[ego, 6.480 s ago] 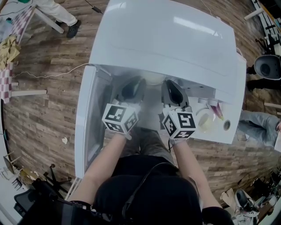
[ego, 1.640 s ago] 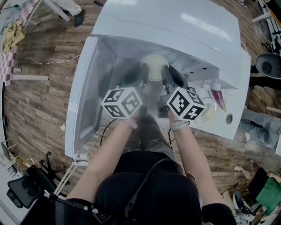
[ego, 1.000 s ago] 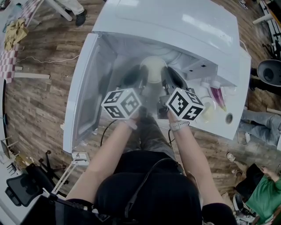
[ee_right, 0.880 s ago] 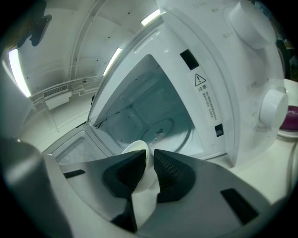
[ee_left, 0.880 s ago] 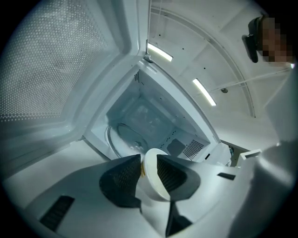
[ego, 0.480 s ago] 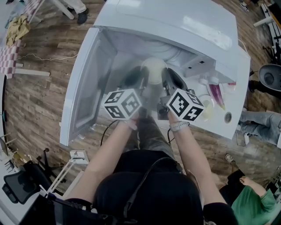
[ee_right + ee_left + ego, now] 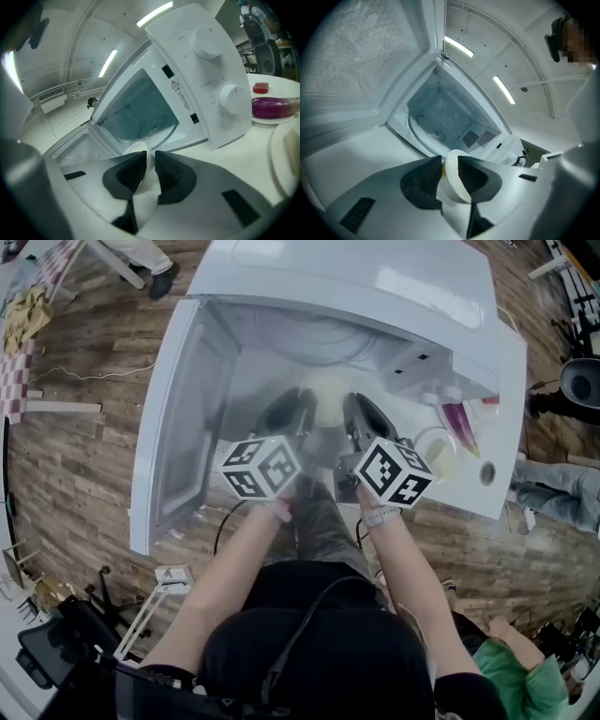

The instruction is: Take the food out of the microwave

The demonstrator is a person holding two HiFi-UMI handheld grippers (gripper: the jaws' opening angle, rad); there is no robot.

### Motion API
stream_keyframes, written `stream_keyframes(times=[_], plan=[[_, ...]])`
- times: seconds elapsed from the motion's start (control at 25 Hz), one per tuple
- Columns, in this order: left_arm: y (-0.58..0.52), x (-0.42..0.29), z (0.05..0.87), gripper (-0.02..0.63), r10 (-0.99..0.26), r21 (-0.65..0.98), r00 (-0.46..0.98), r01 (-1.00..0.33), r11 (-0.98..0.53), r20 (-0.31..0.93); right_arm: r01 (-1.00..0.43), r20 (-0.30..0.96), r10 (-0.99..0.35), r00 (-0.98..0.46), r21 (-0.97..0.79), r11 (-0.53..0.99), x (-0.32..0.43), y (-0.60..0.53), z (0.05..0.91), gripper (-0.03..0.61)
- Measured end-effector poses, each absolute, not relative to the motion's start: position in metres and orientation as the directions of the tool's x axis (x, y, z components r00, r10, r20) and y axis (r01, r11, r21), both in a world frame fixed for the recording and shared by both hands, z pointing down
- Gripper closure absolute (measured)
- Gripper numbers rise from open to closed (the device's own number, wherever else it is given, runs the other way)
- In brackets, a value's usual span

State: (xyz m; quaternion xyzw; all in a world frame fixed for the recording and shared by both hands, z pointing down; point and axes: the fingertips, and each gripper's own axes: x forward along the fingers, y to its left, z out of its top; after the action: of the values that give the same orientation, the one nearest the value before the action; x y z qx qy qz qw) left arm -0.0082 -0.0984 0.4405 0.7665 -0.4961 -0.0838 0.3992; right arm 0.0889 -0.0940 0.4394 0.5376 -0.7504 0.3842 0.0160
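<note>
Left gripper: jaws narrow, pinching the near-left rim of the white bowl, one pad inside the wall and one outside.

Right gripper: same arrangement on the opposite rim of the bowl, jaws part closed on the thin wall.

Head view: bowl hangs between left gripper and right gripper, directly ahead of both sets of jaws, just outside the mouth of the microwave. Door swung wide to the left. Turntable bare inside the cavity, well beyond the bowl.

Key relation: round vessel, so no long axis of its own. The line joining the two grip points runs left to right across the person's front. Neither hand nearer, load shared evenly. Free counter lies to the right, partly taken by a plate with a purple item. Likely next: carry level and set down, both wrists together to avoid tipping.

Bowl appearance: plain, pale cream-white, smooth, thin-walled, rim tilted in both gripper views. Small yellow-brown trace at the inner rim beside the left jaw. Contents otherwise not legible.
</note>
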Motion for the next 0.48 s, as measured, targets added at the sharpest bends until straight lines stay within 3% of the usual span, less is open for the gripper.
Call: stream_keyframes(times=[0.48], plan=[[-0.084, -0.003, 0.455, 0.5, -0.792, 0.705, 0.536, -0.68, -0.202, 0.29, -0.825, 0.458, -0.803, -0.383, -0.561, 0.074, 0.094, -0.075, 0.452, 0.506]])
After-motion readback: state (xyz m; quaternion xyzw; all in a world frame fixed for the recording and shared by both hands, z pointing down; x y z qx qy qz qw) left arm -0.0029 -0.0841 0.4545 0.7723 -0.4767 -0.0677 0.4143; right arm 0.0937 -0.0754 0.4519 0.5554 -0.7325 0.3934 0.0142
